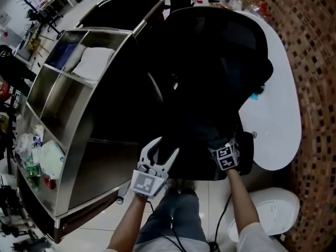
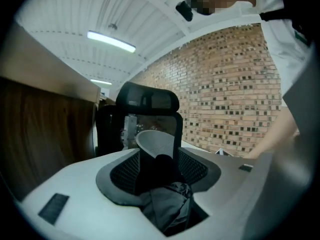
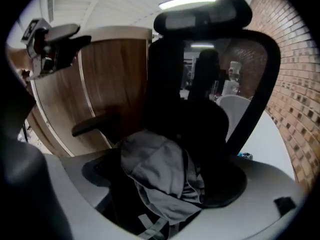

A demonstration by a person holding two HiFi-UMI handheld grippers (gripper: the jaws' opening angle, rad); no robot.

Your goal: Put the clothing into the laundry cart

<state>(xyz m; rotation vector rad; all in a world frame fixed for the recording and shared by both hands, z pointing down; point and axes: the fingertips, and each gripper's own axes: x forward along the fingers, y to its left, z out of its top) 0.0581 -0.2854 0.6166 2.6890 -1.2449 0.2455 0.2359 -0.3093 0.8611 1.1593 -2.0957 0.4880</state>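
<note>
Between the jaws of the left tool (image 2: 166, 196) sits a dark grey fold of the clothing (image 2: 169, 206). The jaws are closed on it and the cloth bulges out below them. The right tool (image 3: 165, 194) is clenched too, on a paler grey bunch of the clothing that swells up between its jaws, with a flat strip hanging beneath. Whether both hold one garment cannot be told.

Straight ahead of both tools rises the black office chair (image 1: 220, 62). In the head view the two tools sit near each other at the front edge of its seat, and the cloth there is lost in the dark.

To the left of the left tool stands the laundry cart (image 1: 73, 156), with steel shelves. Folded white towels (image 1: 94, 62) lie in a compartment far from the tool, and bottles (image 1: 32, 159) stand in an outer one farther left.

Beyond the right tool, to the right of the chair, lies the white bench (image 1: 278, 109). The brick wall (image 1: 315, 46) runs past its far side.
</note>
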